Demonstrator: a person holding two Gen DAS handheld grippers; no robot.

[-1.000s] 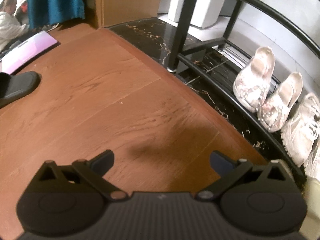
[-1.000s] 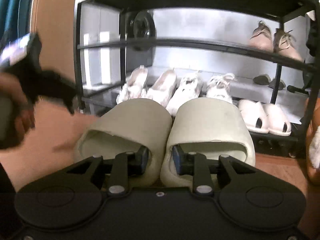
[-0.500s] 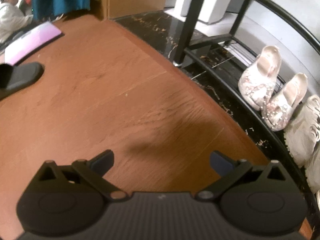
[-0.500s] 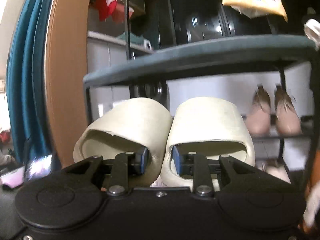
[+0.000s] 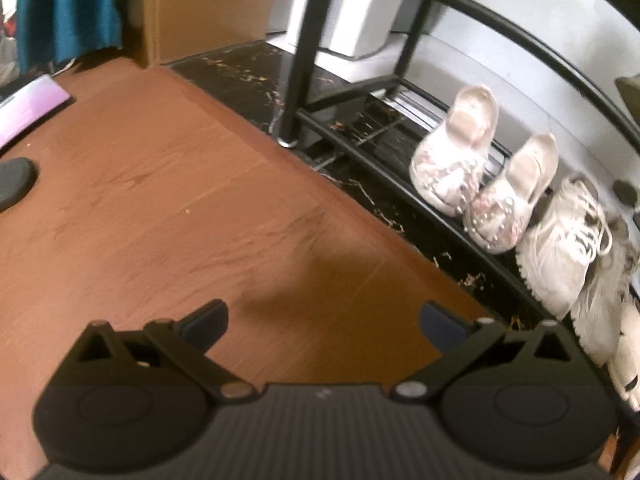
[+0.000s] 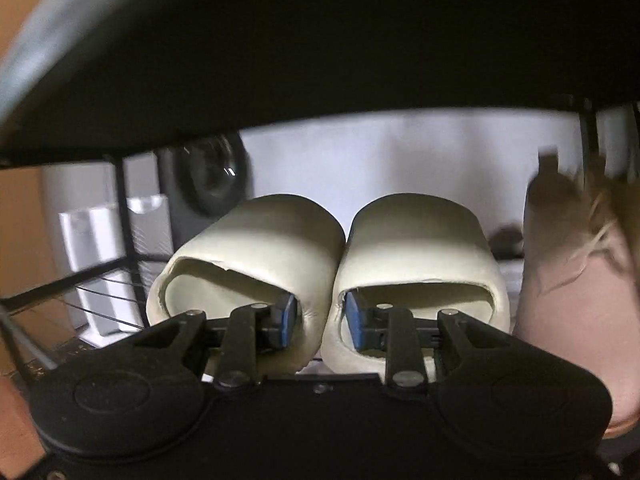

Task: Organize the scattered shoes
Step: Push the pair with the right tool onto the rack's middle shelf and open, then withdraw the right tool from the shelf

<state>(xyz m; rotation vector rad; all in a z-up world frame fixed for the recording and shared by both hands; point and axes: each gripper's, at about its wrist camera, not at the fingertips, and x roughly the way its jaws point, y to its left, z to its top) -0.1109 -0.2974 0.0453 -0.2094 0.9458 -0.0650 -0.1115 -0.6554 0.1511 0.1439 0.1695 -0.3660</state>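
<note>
The right gripper (image 6: 316, 320) is pinching a pair of cream slippers (image 6: 416, 248) by their touching inner walls, one blue-padded finger inside each opening. The slippers are smooth, thick and rounded, like molded foam, and they are sitting side by side under a dark shelf (image 6: 320, 40) of the black metal shoe rack (image 6: 124, 216). A pink shoe (image 6: 568, 280) with pale laces is lying just beside them on the right, blurred.

The left gripper (image 5: 324, 320) is hanging wide apart over the reddish wood-grain floor (image 5: 160, 200), holding nothing. On the rack's bottom tier, beaded pale flats (image 5: 480, 176) and white laced sneakers (image 5: 560, 248) are resting in a row. A dark slipper (image 5: 12, 178) is lying at the left edge.
</note>
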